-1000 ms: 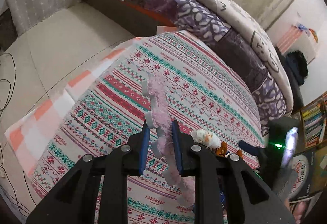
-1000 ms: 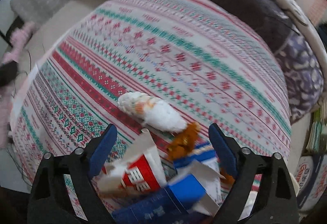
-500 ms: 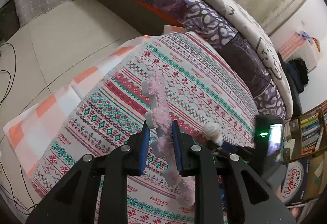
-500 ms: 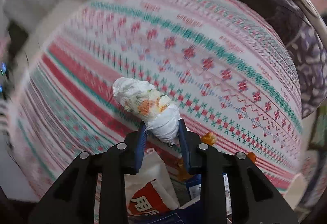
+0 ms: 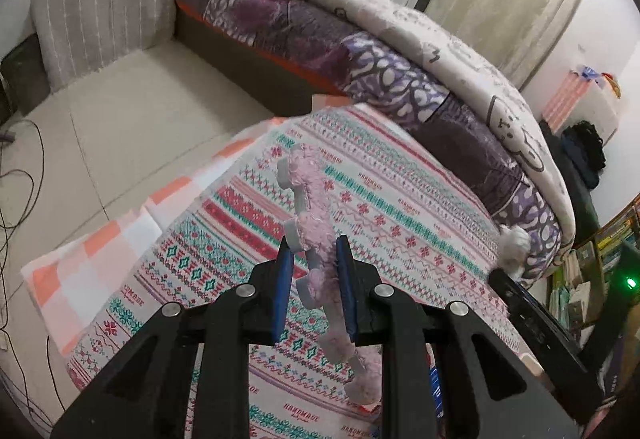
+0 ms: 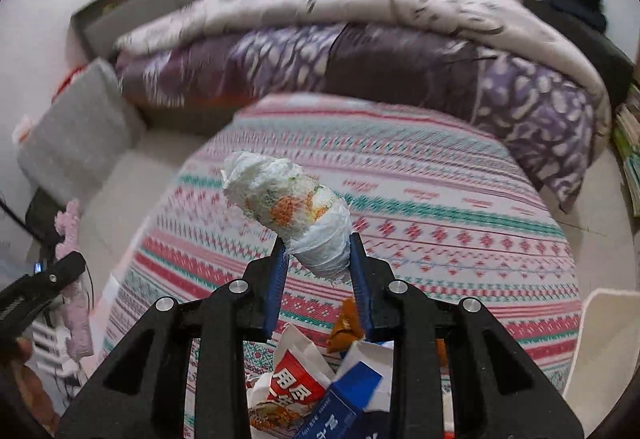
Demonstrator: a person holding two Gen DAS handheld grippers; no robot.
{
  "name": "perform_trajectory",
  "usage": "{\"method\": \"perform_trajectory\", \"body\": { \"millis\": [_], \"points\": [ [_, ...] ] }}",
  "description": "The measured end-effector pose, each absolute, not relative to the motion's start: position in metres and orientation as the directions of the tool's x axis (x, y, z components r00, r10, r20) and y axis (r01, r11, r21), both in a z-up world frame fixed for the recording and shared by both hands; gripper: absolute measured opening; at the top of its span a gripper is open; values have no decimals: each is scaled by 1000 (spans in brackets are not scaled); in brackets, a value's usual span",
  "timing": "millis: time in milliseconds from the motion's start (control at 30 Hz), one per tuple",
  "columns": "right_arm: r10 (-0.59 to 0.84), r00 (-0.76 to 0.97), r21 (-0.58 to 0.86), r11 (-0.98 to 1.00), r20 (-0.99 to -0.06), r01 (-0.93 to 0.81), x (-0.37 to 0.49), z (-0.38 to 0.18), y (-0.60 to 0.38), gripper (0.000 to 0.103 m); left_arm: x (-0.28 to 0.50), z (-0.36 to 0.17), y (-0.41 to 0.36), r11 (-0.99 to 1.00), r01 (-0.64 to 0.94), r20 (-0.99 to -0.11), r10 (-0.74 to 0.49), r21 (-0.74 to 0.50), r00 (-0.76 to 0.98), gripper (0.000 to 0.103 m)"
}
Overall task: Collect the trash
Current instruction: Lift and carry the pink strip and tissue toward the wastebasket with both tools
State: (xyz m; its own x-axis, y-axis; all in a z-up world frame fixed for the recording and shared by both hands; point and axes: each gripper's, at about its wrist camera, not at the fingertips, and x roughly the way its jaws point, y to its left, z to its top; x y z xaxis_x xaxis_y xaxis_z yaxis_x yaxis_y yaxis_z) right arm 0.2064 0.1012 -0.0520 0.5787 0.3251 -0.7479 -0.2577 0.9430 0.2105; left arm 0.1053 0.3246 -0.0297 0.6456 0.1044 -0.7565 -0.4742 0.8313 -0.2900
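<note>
Bed (image 5: 360,51) along the far side, heaped with a purple patterned quilt and a pale printed blanket; its far end is cut off by the frame edge. In the right wrist view the bedding is smeared by blur.

Surface under a knitted-pattern cloth with red, teal and pink bands (image 5: 400,207) fills the middle of both views; what carries the cloth is hidden beneath it. An orange-and-white checked cloth (image 5: 92,271) shows at its left edge.

Pale tiled floor (image 5: 132,107) with a grey striped cushion (image 5: 104,19) standing against the wall; dark cables trail at the left margin.

Left claw (image 5: 314,271) clenched on a long fuzzy pink strip with grey plastic tabs (image 5: 308,199), held clear above the cloth. The strip's lower end passes behind the claw frame.

Right claw (image 6: 318,263) has just been closing and now pinches the lower end of a crumpled white tissue wad with orange stains (image 6: 288,203), raised above the cloth.

Below the right claw, half hidden by its frame: a torn red-and-white paper packet (image 6: 296,387), a blue-and-white carton (image 6: 352,399), a small orange-brown scrap (image 6: 346,323). Print not legible.
</note>
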Motion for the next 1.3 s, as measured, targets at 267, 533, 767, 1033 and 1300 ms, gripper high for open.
{"method": "perform_trajectory", "body": {
  "millis": [267,533,767,1033,1300],
  "points": [
    [295,672,233,955,-679,-183,178,-41,54,29,103,-25,278,879,-427,-718,156,-212,678,22],
    [243,732,220,967,-636,-129,151,-41,8,29,107,-22,235,920,-353,-700,141,-168,701,23],
    [227,732,271,961,-642,-60,149,-47,-37,30,113,-26,192,950,-283,-708,110,-131,698,23],
    [205,745,321,947,-635,13,145,-40,-82,30,118,-16,146,972,-207,-690,75,-111,720,23],
    [167,749,337,938,-641,79,137,-36,-124,30,120,-10,103,987,-132,-679,32,-96,734,23]
  ]
}}
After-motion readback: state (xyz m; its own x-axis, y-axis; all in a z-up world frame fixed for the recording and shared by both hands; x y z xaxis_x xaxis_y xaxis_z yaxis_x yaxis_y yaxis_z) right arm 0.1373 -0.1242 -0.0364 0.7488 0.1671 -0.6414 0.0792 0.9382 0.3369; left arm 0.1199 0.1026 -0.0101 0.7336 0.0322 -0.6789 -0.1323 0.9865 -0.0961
